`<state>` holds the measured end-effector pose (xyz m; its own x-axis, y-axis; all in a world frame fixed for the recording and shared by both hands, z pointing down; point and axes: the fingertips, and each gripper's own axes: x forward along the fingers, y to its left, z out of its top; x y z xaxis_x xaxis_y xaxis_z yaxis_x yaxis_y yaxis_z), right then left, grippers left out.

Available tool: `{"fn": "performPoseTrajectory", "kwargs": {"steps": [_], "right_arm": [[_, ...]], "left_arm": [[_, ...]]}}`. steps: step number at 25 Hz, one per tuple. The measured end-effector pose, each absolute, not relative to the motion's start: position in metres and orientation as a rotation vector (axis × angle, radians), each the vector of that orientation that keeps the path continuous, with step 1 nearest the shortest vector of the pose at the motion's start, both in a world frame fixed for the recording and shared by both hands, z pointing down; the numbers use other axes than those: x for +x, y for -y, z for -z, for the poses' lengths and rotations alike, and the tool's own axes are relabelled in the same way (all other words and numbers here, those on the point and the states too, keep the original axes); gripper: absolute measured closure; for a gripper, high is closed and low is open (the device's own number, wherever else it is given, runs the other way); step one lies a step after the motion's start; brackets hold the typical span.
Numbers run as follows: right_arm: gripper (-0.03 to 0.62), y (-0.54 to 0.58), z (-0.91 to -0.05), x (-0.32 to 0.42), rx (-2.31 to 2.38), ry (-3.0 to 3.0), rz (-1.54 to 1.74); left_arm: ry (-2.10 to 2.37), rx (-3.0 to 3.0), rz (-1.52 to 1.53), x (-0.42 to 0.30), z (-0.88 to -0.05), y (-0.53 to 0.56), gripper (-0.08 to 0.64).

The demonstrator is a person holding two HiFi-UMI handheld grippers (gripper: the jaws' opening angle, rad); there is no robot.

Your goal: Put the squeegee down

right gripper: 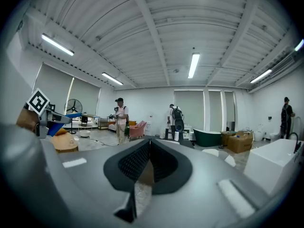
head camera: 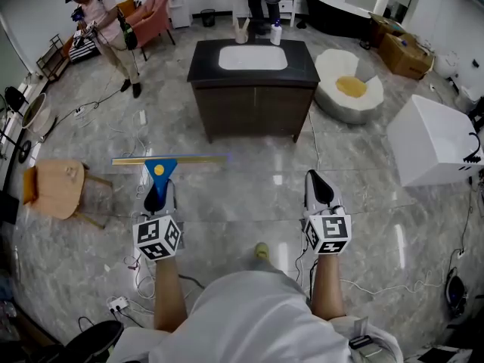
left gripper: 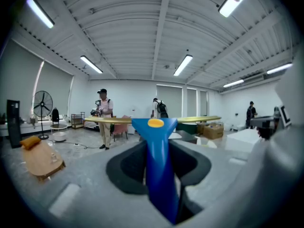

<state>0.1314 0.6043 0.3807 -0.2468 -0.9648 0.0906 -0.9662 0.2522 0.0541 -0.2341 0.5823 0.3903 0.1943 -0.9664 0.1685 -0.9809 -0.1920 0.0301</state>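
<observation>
My left claw is clamped on the blue handle of the squeegee, with both jaws pressing its sides. The handle runs out between them to a head with a yellow spot. That head carries the long brass-coloured blade crosswise and roughly level. The squeegee hangs in the air over the grey marble floor, short of the dark vanity cabinet, and touches nothing but my jaws. My right claw is held alongside, well apart from the left, its jaws closed together with nothing between them.

A white basin is sunk into the vanity top. Behind it on the top stand a pale cup, whose contents are too small for me to tell, and a white bottle with a blue cap. Right of the cabinet sits a white round shell seat with a yellow cushion lying in its hollow. Farther back are cardboard boxes, and I cannot make out what is inside them. Beside them stands a black bathtub. A white box rests on the floor at the right.
</observation>
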Motion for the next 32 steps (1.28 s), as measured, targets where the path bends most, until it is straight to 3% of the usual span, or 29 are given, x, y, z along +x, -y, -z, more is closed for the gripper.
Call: {"fn": "performPoseTrajectory", "kwargs": {"steps": [21, 32], "right_arm": [[0.588, -0.46, -0.384, 0.218, 1.779, 2.482, 0.012], [0.588, -0.398, -0.39, 0.226, 1.751, 2.503, 0.006]], "left_arm": [[1.99, 2.29, -0.228, -0.15, -0.388, -0.459, 0.433], [1.999, 2.301, -0.244, -0.14, -0.388, -0.401, 0.433]]}}
